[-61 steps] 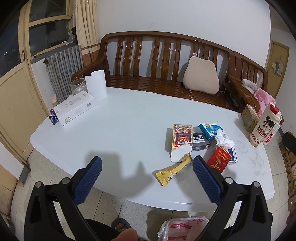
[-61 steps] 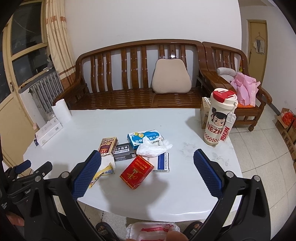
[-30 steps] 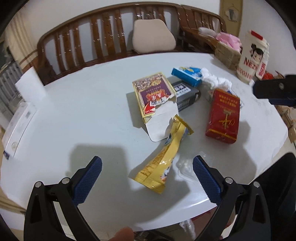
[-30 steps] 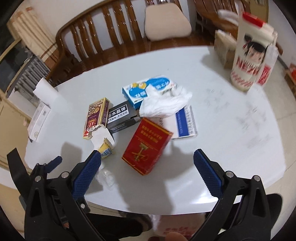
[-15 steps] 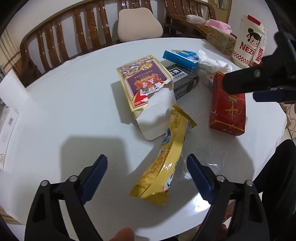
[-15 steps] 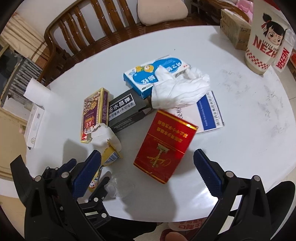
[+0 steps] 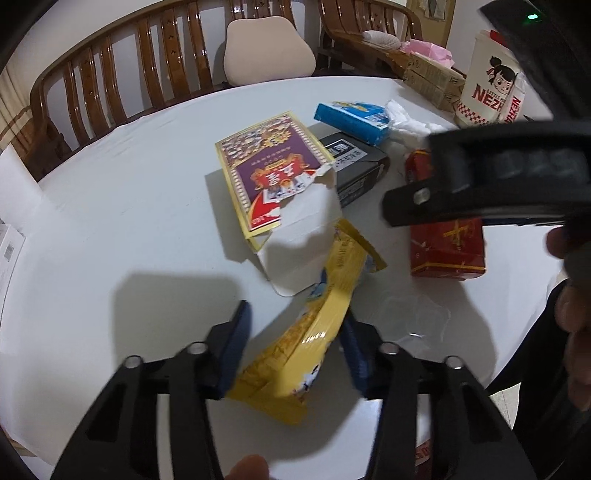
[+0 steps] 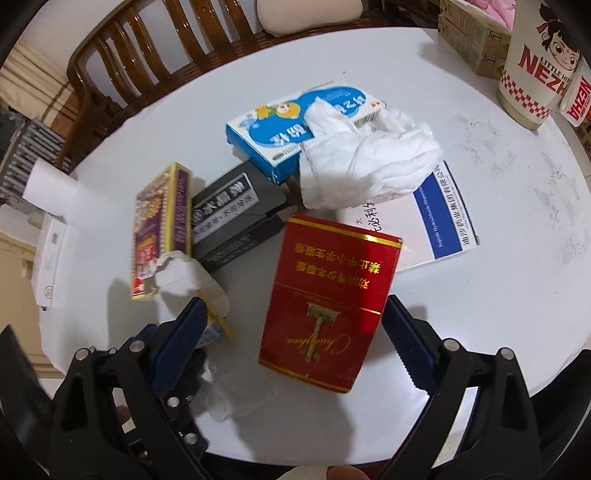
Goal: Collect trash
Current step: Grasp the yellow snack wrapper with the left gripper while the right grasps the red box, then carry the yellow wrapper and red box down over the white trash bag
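A pile of trash lies on the white round table (image 7: 110,206). My left gripper (image 7: 295,347) has its jaws partly closed around a yellow snack wrapper (image 7: 314,332), the pads close to its sides; contact is unclear. My right gripper (image 8: 291,339) is open with its jaws on either side of a red cigarette carton (image 8: 328,306), which also shows in the left wrist view (image 7: 447,247). A torn purple-and-gold box (image 7: 273,177), a black box (image 8: 229,214), a blue box (image 8: 295,125), a crumpled white tissue (image 8: 365,162) and a clear plastic film (image 7: 413,314) lie nearby.
A tall Nezha cup (image 8: 539,66) and cardboard boxes (image 8: 472,33) stand at the table's far right. A white-and-blue leaflet (image 8: 436,214) lies under the tissue. A white box (image 8: 51,254) sits at the left edge. A wooden bench (image 7: 147,74) with a cushion (image 7: 269,55) stands behind.
My left gripper has moved down onto the yellow wrapper and its jaws have narrowed around it. My right gripper has moved down and forward to straddle the red carton.
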Demonstrator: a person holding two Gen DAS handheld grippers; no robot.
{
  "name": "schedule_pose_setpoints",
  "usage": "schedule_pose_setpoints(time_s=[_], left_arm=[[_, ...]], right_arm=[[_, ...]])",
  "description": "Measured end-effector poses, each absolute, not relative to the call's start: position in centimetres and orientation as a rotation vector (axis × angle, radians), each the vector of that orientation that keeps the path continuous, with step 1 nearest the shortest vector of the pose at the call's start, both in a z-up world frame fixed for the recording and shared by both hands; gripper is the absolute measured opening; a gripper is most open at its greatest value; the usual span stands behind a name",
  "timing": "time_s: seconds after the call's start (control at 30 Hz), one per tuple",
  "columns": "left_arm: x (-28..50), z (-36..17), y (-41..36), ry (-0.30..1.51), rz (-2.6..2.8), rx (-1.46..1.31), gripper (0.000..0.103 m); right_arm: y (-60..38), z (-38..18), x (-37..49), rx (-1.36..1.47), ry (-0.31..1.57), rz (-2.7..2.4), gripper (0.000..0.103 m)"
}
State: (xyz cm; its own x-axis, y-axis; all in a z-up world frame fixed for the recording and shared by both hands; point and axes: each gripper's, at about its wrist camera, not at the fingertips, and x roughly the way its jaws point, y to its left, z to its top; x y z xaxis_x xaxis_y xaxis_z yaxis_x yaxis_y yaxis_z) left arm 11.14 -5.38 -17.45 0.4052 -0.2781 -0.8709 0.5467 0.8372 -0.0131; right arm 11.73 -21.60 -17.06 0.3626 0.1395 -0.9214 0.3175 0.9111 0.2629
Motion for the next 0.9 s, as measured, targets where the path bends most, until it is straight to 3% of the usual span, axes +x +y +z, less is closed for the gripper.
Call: schedule_pose_setpoints(time_s=[0.07, 0.17, 0.27, 0.33, 0.9], left_arm=[[10.9, -17.4, -5.4, 1.025, -0.535, 0.296, 0.037], [10.8, -17.3, -5.3, 1.028, -0.545, 0.277, 0.026], [10.7, -17.2, -4.9, 1.034, -0.558, 0.243, 0.014], [10.9, -17.2, -4.5, 1.037, -0.555, 0.212, 0.012], [8.8, -13.6, -1.8, 0.982, -0.415, 0.104, 0.010]], right_arm=[[-21.7, -17.7, 11.8, 0.434, 1.214, -0.137, 0.072], [-21.5, -17.8, 11.8, 0.401, 1.206, -0.147, 0.060], [-21.6, -17.9, 11.7, 0.390, 1.202, -0.144, 0.059], [-21.5, -17.9, 11.5, 0.374, 1.195, -0.141, 0.058], [-22.0, -14.5, 8.8, 0.311, 1.106, 0.001, 0.054]])
